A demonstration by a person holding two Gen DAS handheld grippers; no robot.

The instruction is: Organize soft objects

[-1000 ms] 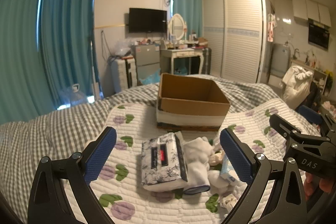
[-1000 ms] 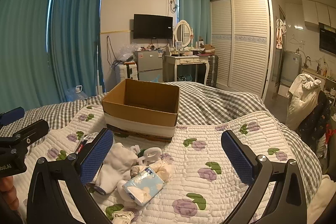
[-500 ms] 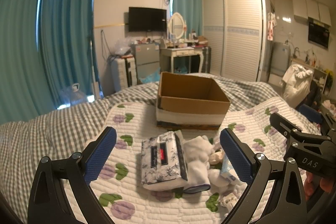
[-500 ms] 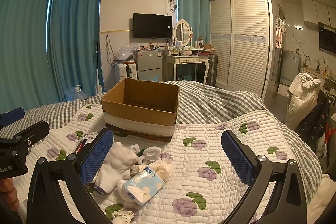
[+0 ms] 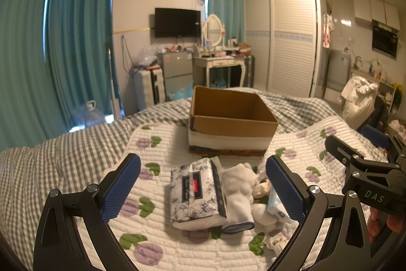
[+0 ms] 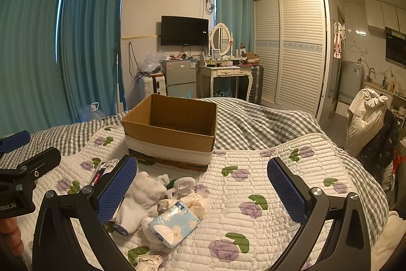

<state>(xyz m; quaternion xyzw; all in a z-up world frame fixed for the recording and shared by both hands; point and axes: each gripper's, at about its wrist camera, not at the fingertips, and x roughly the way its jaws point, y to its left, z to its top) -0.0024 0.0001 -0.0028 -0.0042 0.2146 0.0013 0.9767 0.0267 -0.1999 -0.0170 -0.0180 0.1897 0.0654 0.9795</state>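
Both black, blue-padded grippers, left gripper (image 5: 203,184) and right gripper (image 6: 203,188), are held wide apart, empty, above the flower-printed quilt (image 6: 253,184), its soft-item pile near the open cardboard box (image 5: 229,121).

Brown cardboard box (image 5: 232,118) with a white band, far on the white quilt (image 6: 266,197) printed with purple flowers and green leaves. Near: a blue-and-white floral tissue pack (image 5: 195,192), white socks (image 5: 238,189), a pale-blue tissue packet (image 6: 173,222). Grey-checked blanket (image 5: 63,159); teal curtains (image 5: 76,42).
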